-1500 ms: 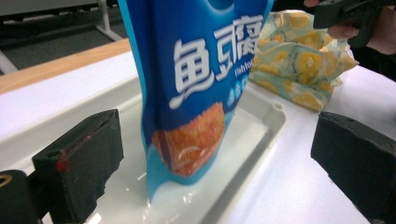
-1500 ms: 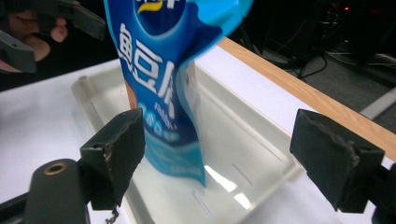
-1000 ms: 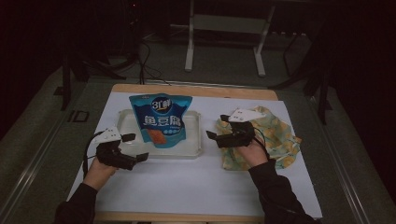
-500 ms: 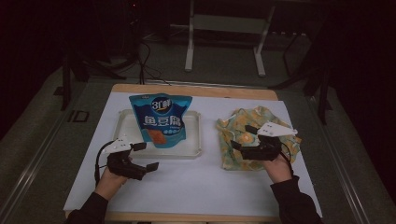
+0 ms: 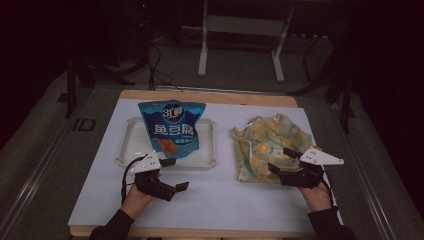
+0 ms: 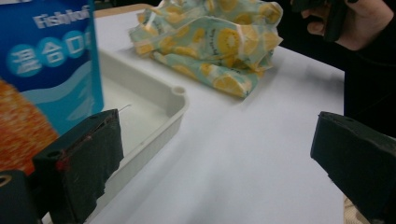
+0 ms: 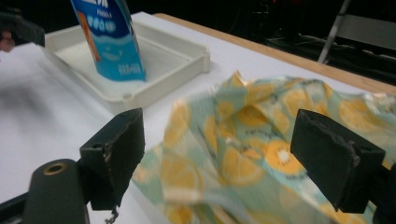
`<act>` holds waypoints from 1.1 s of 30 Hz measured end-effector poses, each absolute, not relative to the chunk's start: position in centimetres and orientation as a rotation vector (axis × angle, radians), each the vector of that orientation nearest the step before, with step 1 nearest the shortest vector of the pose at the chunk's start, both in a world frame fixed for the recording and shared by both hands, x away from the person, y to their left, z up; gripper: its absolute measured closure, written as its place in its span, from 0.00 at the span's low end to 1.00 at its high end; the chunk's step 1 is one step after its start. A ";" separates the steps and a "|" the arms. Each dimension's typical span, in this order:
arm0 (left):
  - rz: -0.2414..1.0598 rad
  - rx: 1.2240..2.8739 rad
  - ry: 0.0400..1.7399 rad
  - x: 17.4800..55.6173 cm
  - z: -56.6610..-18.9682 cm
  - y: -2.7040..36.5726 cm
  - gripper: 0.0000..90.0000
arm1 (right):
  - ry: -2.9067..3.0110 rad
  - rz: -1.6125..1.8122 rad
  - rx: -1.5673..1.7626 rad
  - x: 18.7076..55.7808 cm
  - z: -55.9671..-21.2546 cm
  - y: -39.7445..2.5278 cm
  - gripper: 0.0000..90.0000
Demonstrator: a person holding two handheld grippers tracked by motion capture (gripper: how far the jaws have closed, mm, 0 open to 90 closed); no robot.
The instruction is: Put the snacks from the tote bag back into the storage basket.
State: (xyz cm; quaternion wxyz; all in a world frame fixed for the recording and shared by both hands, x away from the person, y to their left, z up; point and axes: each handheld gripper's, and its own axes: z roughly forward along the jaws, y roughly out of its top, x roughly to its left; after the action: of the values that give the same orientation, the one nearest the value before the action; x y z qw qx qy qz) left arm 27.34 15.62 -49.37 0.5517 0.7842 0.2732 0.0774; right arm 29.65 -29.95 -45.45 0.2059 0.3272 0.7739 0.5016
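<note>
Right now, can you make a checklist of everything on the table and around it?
Surface: white sheet over a wooden table.
Job's things: blue snack bag standing in a white plastic tray; crumpled green cloth with orange-slice print to the tray's right.
Clutter: nothing seen.
Grippers: left gripper open, in front of the tray, holding nothing; right gripper open, jaws over the cloth's near edge.
Cables: black cable looping from the left gripper.
Surroundings: dark room, metal stand legs behind the table.
</note>
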 end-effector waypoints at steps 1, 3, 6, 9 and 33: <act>0.194 1.856 0.646 27.3 -49.5 15.4 0.03 | 2.162 1.389 0.911 29.5 -45.7 -30.1 0.19; 0.203 1.861 0.645 27.2 -49.7 15.1 0.03 | 2.167 1.383 0.907 29.3 -45.9 -30.3 0.19; 0.221 1.877 0.629 27.0 -50.0 14.2 0.03 | 2.153 1.379 0.895 28.5 -46.8 -31.0 0.18; 0.207 1.870 0.619 27.1 -50.1 13.8 0.03 | 2.143 1.383 0.902 28.1 -47.2 -31.4 0.18; 0.279 1.904 0.640 26.7 -52.1 13.9 0.03 | 2.022 1.371 0.978 27.2 -49.2 -34.5 0.17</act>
State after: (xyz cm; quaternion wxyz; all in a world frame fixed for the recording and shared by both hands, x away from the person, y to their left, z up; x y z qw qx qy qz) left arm 26.72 13.89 -52.14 0.5286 0.7970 0.2679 0.1167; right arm 27.15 -34.49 -49.22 0.2521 0.3597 0.7435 0.5042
